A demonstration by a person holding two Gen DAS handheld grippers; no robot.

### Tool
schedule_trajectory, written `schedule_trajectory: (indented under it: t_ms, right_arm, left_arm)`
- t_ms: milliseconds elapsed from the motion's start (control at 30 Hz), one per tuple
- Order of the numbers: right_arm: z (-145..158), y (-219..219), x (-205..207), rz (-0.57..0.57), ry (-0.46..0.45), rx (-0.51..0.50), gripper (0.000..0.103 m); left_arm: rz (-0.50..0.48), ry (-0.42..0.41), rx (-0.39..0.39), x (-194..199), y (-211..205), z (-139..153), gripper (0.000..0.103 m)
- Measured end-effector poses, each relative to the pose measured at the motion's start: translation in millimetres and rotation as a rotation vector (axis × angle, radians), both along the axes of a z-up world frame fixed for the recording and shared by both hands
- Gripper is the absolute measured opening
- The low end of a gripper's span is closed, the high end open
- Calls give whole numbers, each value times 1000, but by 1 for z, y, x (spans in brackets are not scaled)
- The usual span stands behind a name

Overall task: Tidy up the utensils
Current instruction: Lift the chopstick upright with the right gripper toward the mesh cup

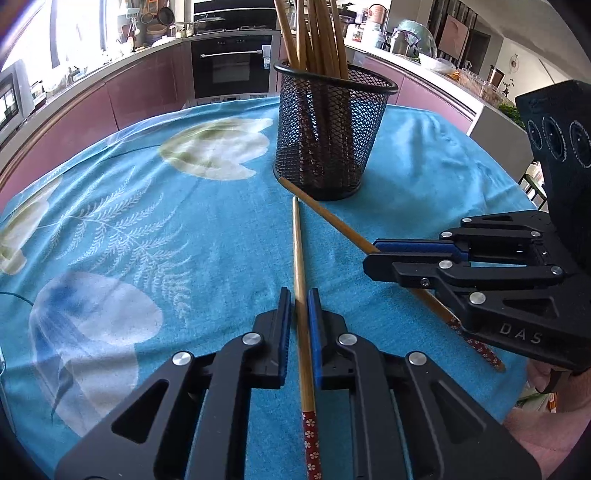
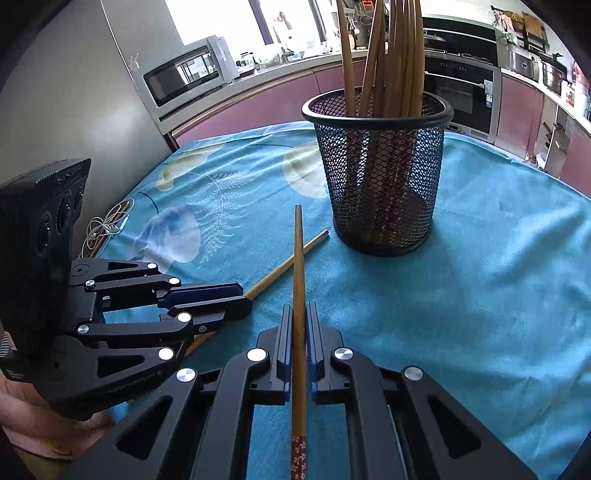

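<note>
- Two hand-held grippers each clamp one chopstick over a blue flowered cloth.
- At the bottom centre of the left wrist view, the left gripper has its blue pads closed on the left chopstick, which runs straight up the frame between the fingers; its red patterned end points back toward the camera and its bare tip reaches toward the middle of the frame.
- At the bottom centre of the right wrist view, the right gripper is likewise clenched on the right chopstick, red patterned end nearest the lens, bare tip pointing up the frame.
- In the right wrist view the two sticks cross just beyond the fingertips, the right one in front.
- Seen from the left wrist view, the right gripper enters from the right edge, its stick slanting up-left toward the cup's base.
- Farther off, upper centre, stands a black mesh cup, upright, holding a bundle of chopsticks.
- Beyond it, kitchen cabinets and an oven.
</note>
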State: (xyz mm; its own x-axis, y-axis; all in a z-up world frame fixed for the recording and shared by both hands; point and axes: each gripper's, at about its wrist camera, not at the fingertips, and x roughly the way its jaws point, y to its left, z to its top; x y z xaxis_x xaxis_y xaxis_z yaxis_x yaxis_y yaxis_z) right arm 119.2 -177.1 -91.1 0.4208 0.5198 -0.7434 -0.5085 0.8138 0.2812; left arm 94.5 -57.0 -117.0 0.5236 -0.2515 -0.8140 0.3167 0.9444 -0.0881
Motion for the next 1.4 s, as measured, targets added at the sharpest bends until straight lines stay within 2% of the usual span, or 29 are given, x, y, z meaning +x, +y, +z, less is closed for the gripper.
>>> schedule_trajectory:
  t_ms: [267, 600, 1233, 1400]
  right_arm:
    - [17, -11, -8, -5, -38, 49, 6]
    - [38, -24, -12, -33, -80, 112, 6]
    - [64, -37, -14, -62, -155, 174, 6]
    - [73, -40, -13, -71, -181, 182, 6]
  left_arm:
    - [26, -9, -25, -1, 4, 5, 8]
    - [25, -46, -131, -8, 16, 33, 8]
    - [5, -88, -284, -16, 33, 70, 7]
    - [4, -110, -304, -18, 36, 81, 7]
